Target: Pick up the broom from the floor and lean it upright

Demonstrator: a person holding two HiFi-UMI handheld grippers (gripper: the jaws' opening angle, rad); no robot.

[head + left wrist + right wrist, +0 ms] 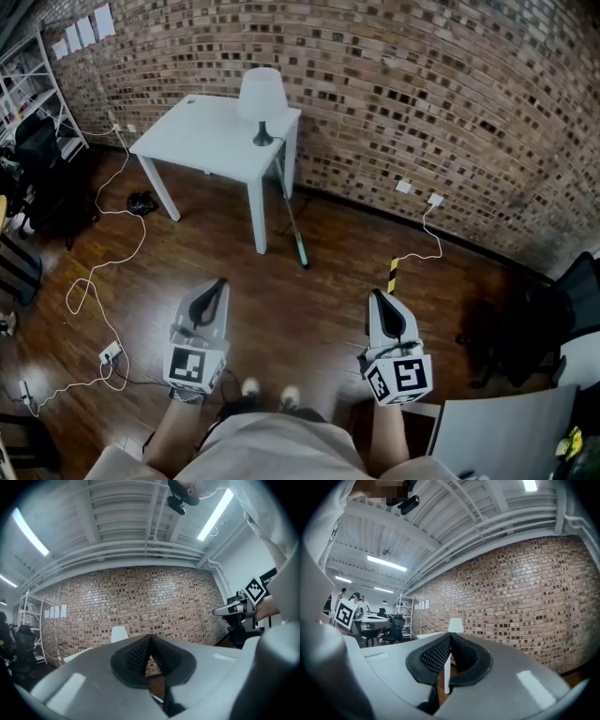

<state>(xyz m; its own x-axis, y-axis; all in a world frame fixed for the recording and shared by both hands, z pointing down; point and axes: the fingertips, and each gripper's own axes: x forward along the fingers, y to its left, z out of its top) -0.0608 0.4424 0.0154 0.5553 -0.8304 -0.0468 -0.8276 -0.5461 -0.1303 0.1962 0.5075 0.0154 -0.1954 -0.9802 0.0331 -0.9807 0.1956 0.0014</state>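
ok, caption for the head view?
Left tool and right tool, shut and empty, face the broom beside the white table.
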